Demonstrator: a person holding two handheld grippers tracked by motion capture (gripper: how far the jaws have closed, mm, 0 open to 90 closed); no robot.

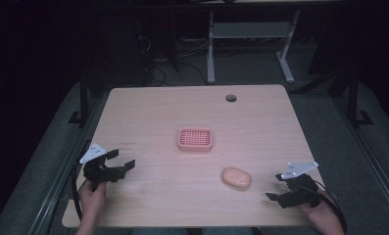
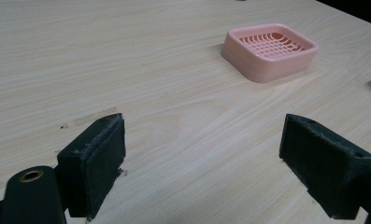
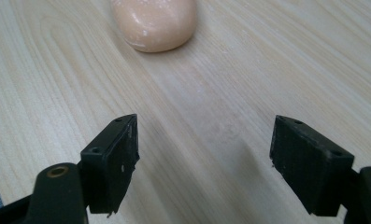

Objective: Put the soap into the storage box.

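The bar of soap is seen lying flat on the bare wood of the table, in the near right part of the top, with its long axis running roughly left to right and tipped slightly toward the near right. The pink soap dish is set near the middle of the table, apart from the soap, to its far left. The right gripper is held at the near right edge, just to the right of the soap, and its jaws are pointed leftward at it; in the right gripper view the soap is found straight ahead of the gap, slightly left of centre, with bare wood between it and the jaws. Those jaws are spread wide and nothing is held between them. The left gripper is kept at the near left, well apart from the soap, likewise wide open and empty, with the dish ahead of it and to the right. The soap is judged to be nearer the right gripper, so a short leftward approach with the jaws closing across the bar's short width would probably be called for.
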